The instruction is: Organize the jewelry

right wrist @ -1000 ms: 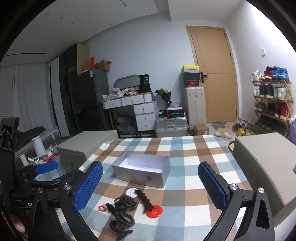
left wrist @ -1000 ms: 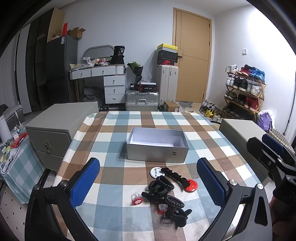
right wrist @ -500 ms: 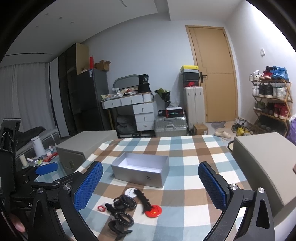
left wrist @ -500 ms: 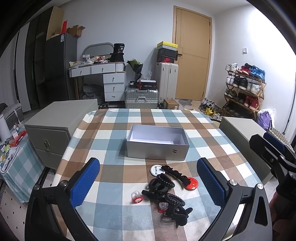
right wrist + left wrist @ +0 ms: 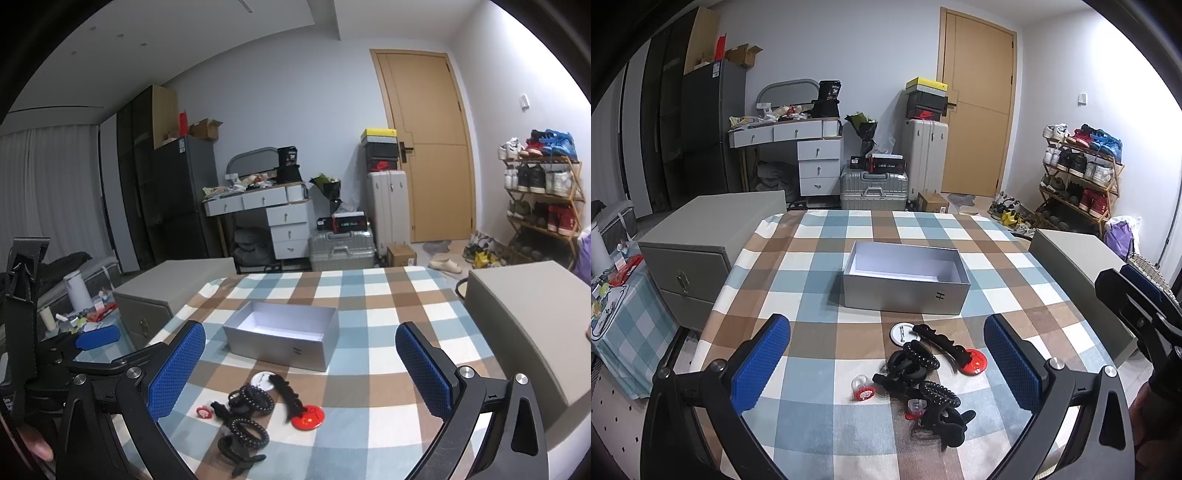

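An open, empty grey box [image 5: 905, 280] sits mid-table on the checked cloth; it also shows in the right wrist view [image 5: 282, 339]. In front of it lies a pile of accessories: black coil hair ties [image 5: 916, 360], a black hair clip [image 5: 942, 343], a red round badge [image 5: 973, 363], a white round badge [image 5: 900, 331], a small red ring [image 5: 862, 391] and a black claw clip [image 5: 945, 421]. The same pile shows in the right wrist view [image 5: 251, 410]. My left gripper [image 5: 886, 369] is open above the pile, holding nothing. My right gripper [image 5: 301, 373] is open, empty, above the table.
Grey drawer cabinets stand at the table's left [image 5: 701, 236] and right [image 5: 1078, 251]. Behind are suitcases [image 5: 873, 186], a desk with drawers [image 5: 798, 147], a door [image 5: 975, 110] and a shoe rack [image 5: 1082, 173]. A low side table with clutter [image 5: 613, 295] stands at left.
Both grippers have drawn back and risen slightly, so the table and box look a little farther away. Both stay open and nothing on the table has moved.
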